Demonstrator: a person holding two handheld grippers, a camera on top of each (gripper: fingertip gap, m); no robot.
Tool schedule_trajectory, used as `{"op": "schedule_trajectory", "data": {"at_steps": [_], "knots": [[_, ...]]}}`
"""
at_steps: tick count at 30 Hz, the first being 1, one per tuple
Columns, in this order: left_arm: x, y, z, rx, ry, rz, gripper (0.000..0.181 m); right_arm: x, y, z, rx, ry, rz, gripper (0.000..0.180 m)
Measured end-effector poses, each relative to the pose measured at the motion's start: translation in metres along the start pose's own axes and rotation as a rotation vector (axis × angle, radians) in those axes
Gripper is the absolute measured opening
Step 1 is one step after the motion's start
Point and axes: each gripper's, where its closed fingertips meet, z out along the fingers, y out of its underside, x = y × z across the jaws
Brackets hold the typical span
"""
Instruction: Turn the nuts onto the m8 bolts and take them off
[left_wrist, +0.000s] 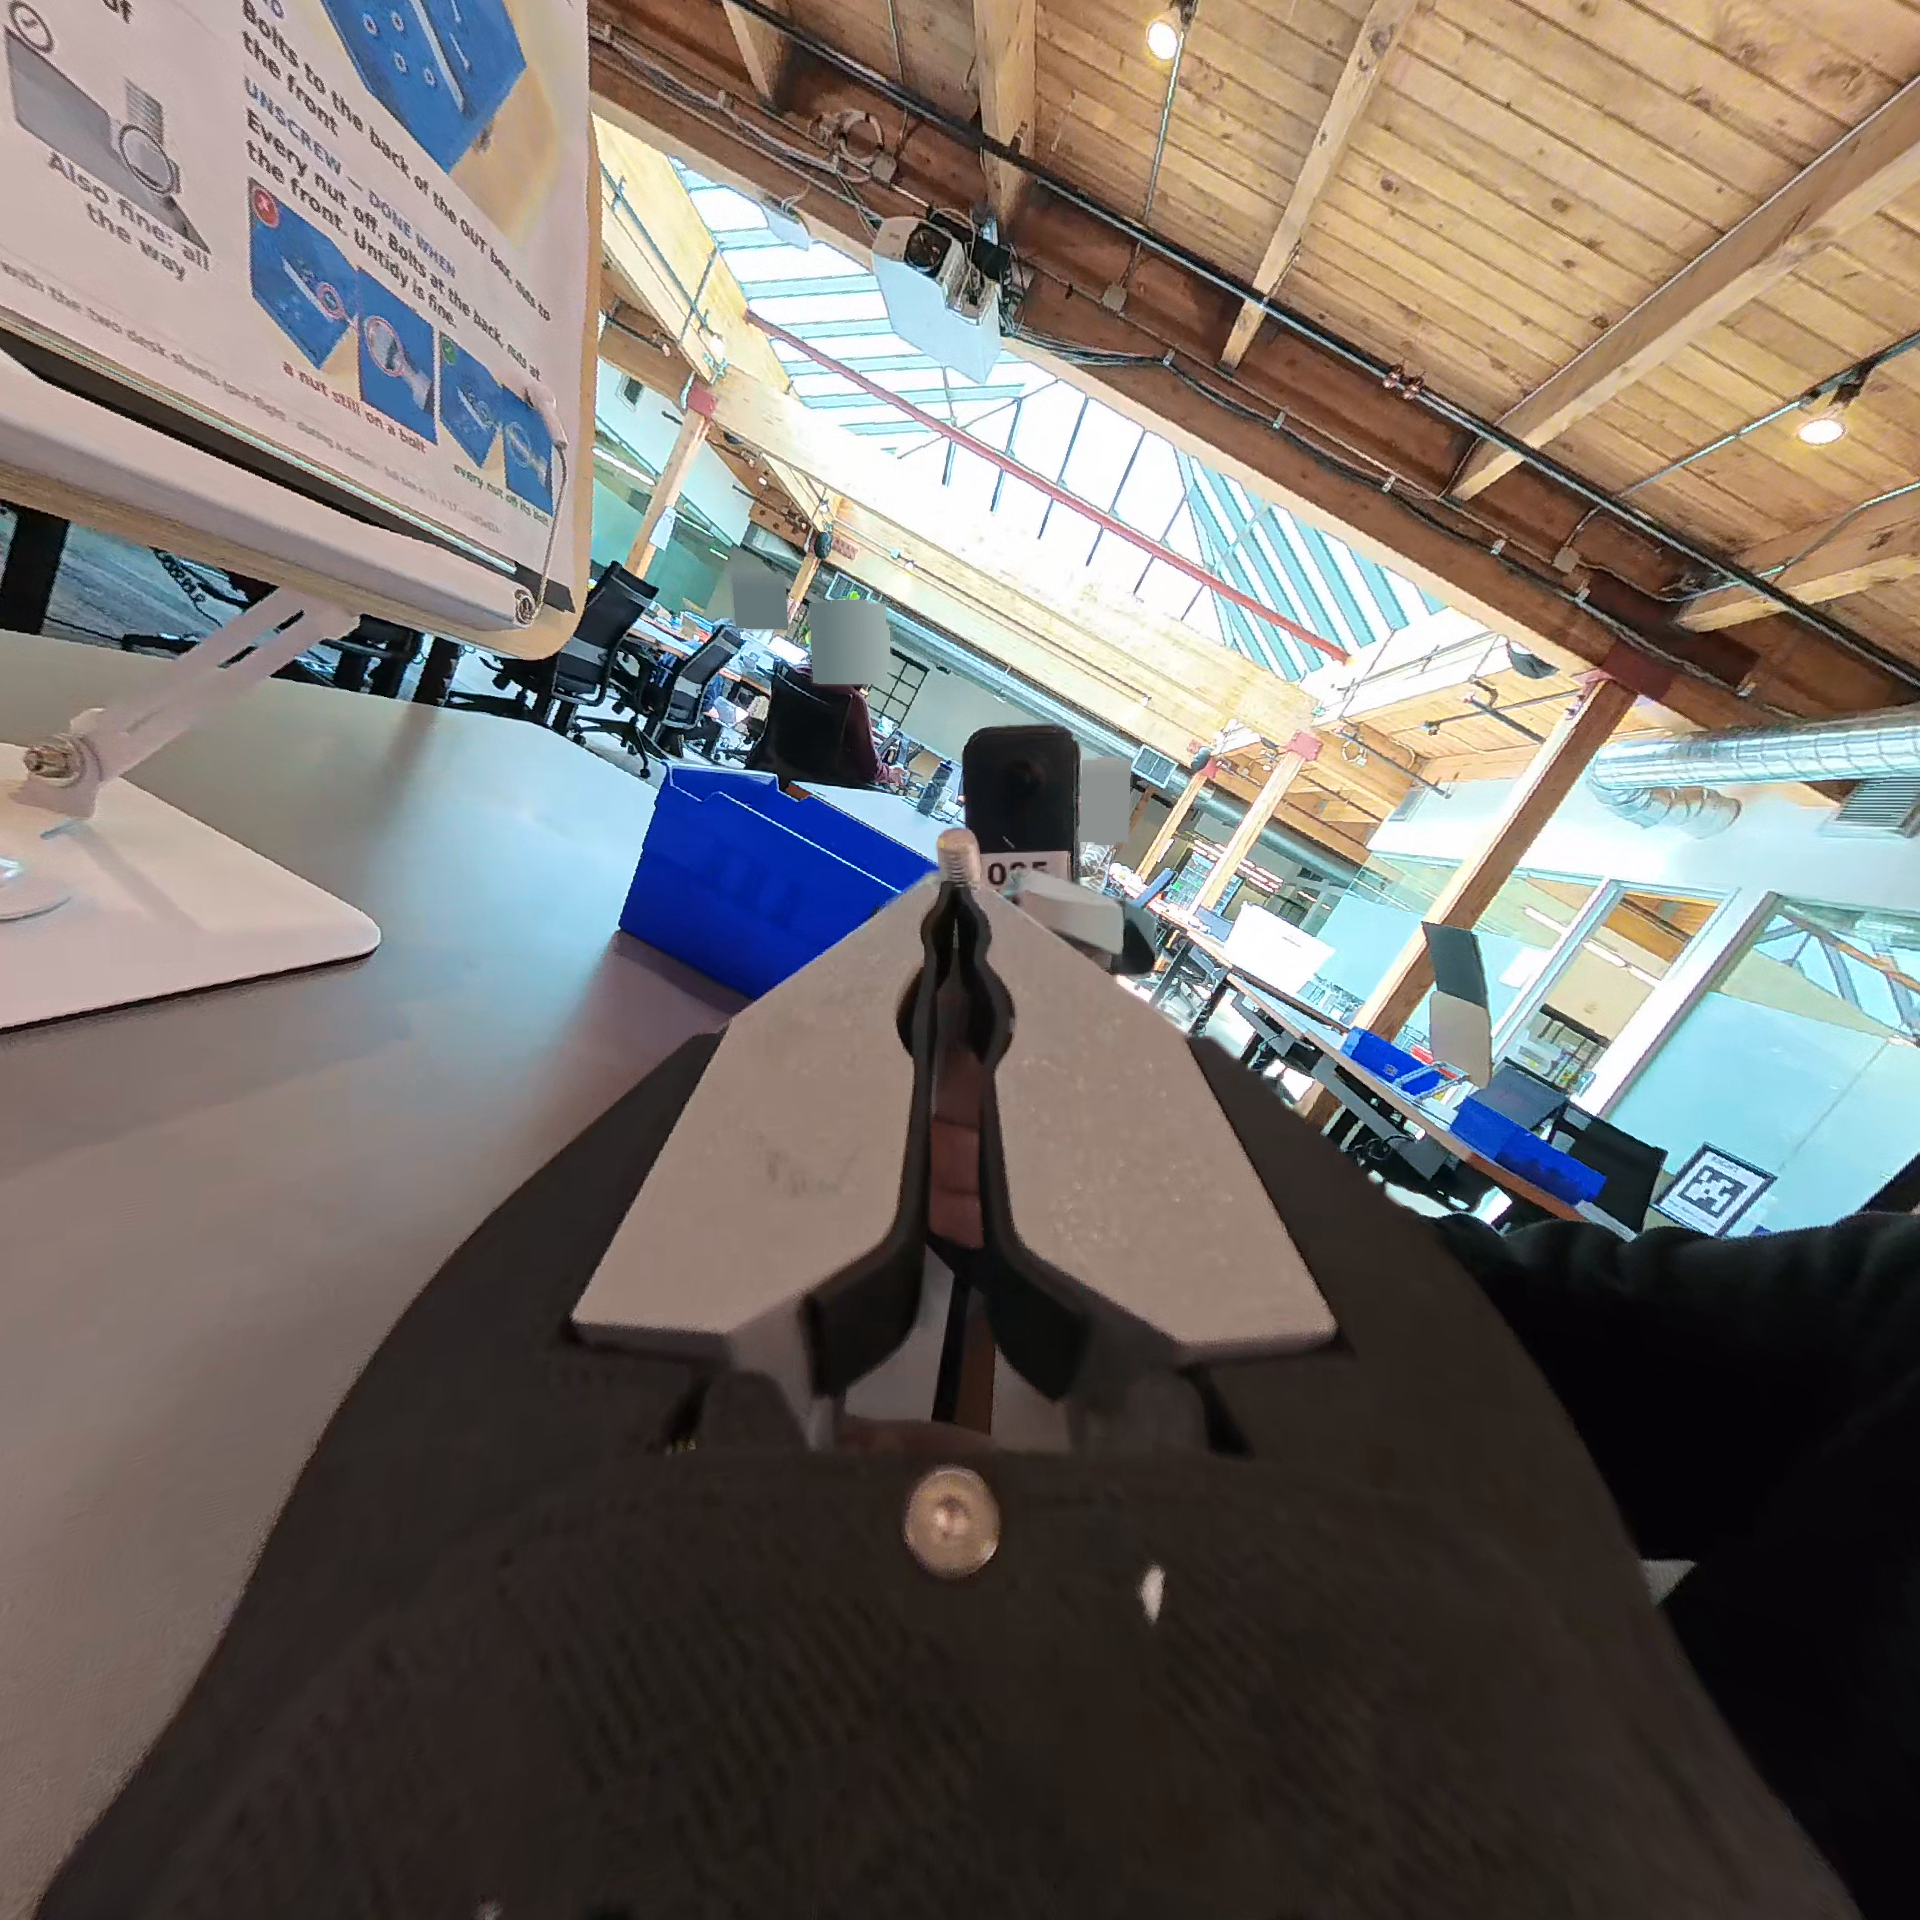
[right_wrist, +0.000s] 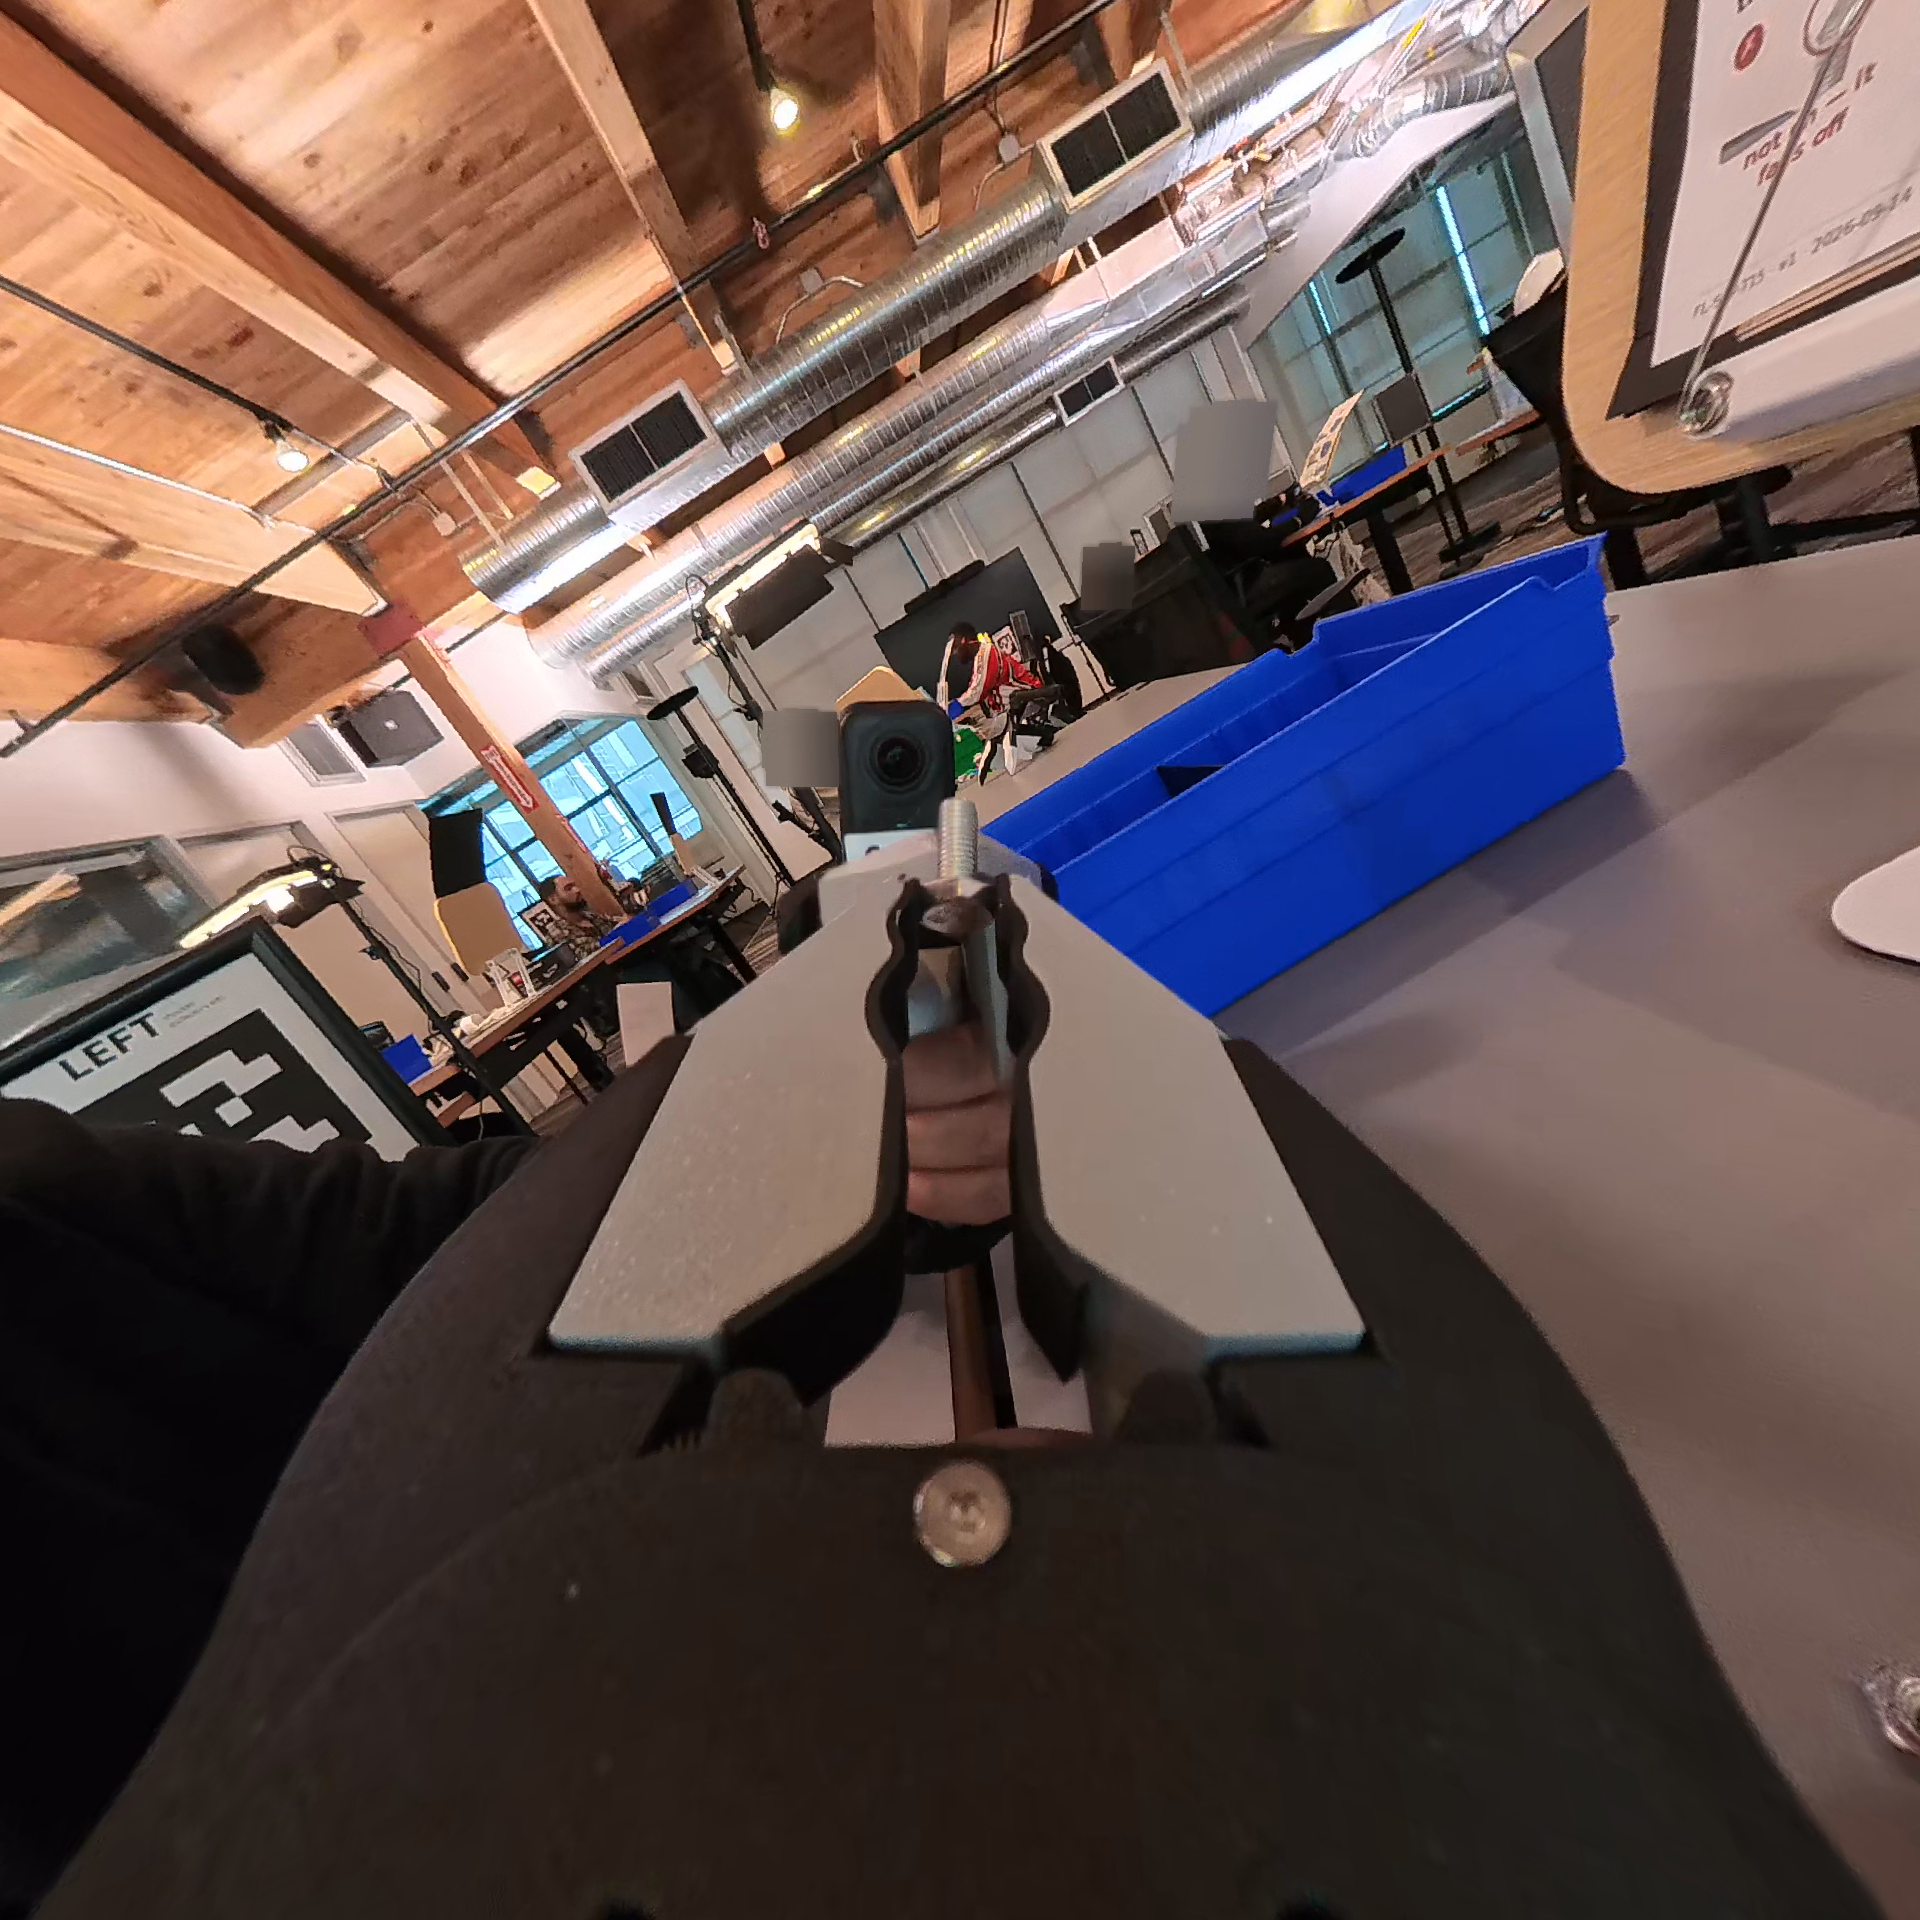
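Left tongs (left_wrist: 954, 906) nearest, pinched shut on bolt (left_wrist: 957, 858), threaded tip poking past. Right tongs (right_wrist: 951, 914) clamp nut (right_wrist: 948, 918) around bolt. Blue bin (right_wrist: 1351, 769) behind on worktop (right_wrist: 1558, 1143). Advice: keep axes aligned, turn gently.

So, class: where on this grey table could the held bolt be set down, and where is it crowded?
Free: the grey table between the white stand base and the blue bin; also the stretch in front of the bin in the right wrist view. Crowded: mid-air where both grippers meet at the bolt.
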Motion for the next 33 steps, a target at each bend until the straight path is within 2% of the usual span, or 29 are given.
{"op": "schedule_trajectory", "data": {"at_steps": [8, 12, 16, 33], "knots": [[-0.001, 0.0, 0.0, -0.005, -0.001, -0.016, 0.0, 0.002, 0.005, 0.002, -0.016, 0.003, 0.0, 0.011], [0.011, 0.0, 0.0, -0.006, 0.081, -0.029, 0.0, 0.0, 0.0, 0.001, 0.011, -0.014, 0.011, 0.011], [0.011, 0.007, 0.003, -0.045, 0.056, 0.018, 0.018, -0.005, -0.005, -0.001, 0.035, -0.037, 0.008, 0.011], [0.013, 0.003, 0.005, -0.007, 0.05, 0.028, 0.005, -0.012, 0.012, 0.009, -0.027, -0.056, -0.039, 0.011]]}}
